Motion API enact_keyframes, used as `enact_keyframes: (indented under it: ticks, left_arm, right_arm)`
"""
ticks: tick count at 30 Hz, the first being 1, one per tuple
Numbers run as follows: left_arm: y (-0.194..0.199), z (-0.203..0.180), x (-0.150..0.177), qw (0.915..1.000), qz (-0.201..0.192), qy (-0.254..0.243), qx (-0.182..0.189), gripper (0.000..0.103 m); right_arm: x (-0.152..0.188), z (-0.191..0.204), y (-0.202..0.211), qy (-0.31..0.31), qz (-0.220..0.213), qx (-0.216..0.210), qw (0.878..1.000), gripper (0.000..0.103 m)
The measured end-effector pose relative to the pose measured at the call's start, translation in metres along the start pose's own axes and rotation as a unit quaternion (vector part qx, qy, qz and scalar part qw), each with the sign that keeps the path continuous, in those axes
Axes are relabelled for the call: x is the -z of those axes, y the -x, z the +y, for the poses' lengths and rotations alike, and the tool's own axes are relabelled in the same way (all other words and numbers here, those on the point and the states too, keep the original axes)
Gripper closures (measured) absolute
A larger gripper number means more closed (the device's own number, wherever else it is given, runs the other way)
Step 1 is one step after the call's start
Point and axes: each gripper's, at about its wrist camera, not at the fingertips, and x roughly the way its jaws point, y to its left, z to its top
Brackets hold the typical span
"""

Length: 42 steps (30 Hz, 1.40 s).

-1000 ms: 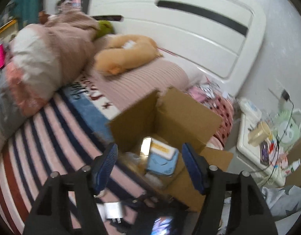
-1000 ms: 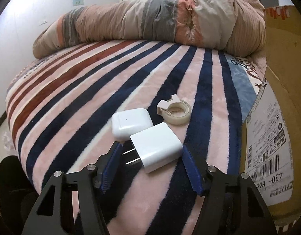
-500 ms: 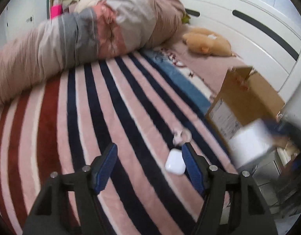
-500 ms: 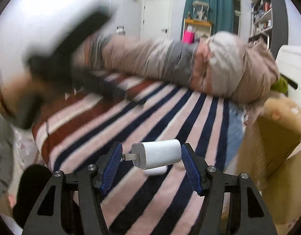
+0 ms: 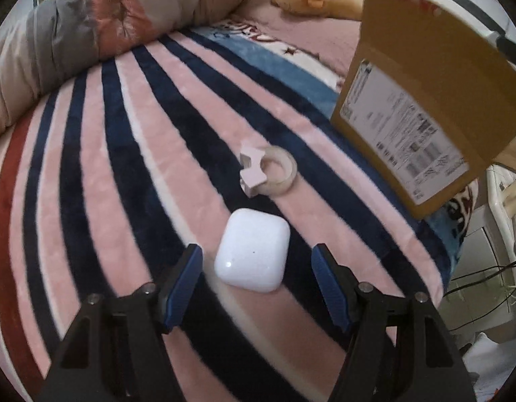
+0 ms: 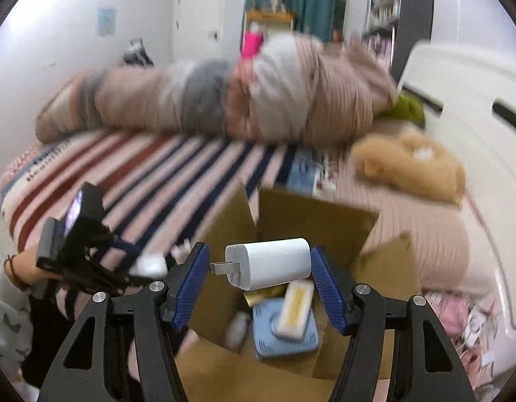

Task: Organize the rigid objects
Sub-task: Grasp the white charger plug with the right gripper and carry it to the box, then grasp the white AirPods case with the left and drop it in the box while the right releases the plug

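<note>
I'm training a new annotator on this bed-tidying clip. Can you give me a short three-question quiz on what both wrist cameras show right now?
1. True or false: the left hand-held gripper is shut on the white earbud case.
2. Multiple choice: what does the right hand-held gripper hold? A) tape roll B) white charger plug C) plush toy
3. Fill in: the held item hangs above the open ____.

Key:
1. False. The jaws are open on either side of the case, which lies on the striped blanket near the tape roll.
2. B, the white charger plug.
3. cardboard box.
</note>
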Motion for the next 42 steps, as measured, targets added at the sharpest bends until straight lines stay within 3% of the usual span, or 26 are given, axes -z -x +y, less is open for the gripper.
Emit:
enact_keyframes:
  ticks: [2,6,9,17,22,24,29,33,37,42]
  left_arm:
    - [-0.006,0.001,0.0,1.0,-0.002,0.006,-0.005,0.056]
    - [-0.006,0.002,0.002,0.9999,-0.013,0.007,-0.007,0.06]
    - [-0.006,0.001,0.004,0.9998,-0.017,0.002,-0.01,0.061]
    - [0.014,0.002,0.005,0.9995,-0.028,0.01,-0.009,0.063]
    - [0.068,0.01,-0.005,0.9978,-0.058,0.015,-0.028,0.063]
    - [0.098,0.013,-0.013,0.9967,-0.073,0.016,-0.031,0.063]
    - [0.17,0.0,-0.044,0.9938,-0.105,-0.008,-0.035,0.063]
    - [0.202,-0.036,-0.073,0.9913,-0.119,-0.052,-0.02,0.063]
    - [0.208,-0.084,-0.103,0.9876,-0.12,-0.098,0.02,0.063]
    - [0.177,-0.147,-0.129,0.9819,-0.087,-0.155,0.065,0.063]
  right_arm:
    - [-0.003,-0.006,-0.018,-0.011,0.028,0.003,1.0,0.043]
    - [-0.004,-0.017,-0.03,-0.031,0.053,0.015,0.998,0.041]
    - [-0.003,-0.024,-0.026,-0.042,0.041,0.006,0.998,0.035]
    - [-0.004,-0.001,0.006,-0.034,-0.015,-0.027,0.999,0.035]
    - [-0.009,0.043,0.038,0.0,-0.077,-0.089,0.993,0.035]
    - [-0.008,0.066,0.044,0.017,-0.083,-0.118,0.989,0.035]
    - [0.01,0.121,0.033,0.05,-0.056,-0.191,0.979,0.035]
    - [0.033,0.148,-0.01,0.018,-0.007,-0.233,0.972,0.035]
    - [0.053,0.158,-0.062,-0.006,0.012,-0.207,0.978,0.035]
    - [0.064,0.141,-0.123,-0.018,0.011,-0.095,0.995,0.035]
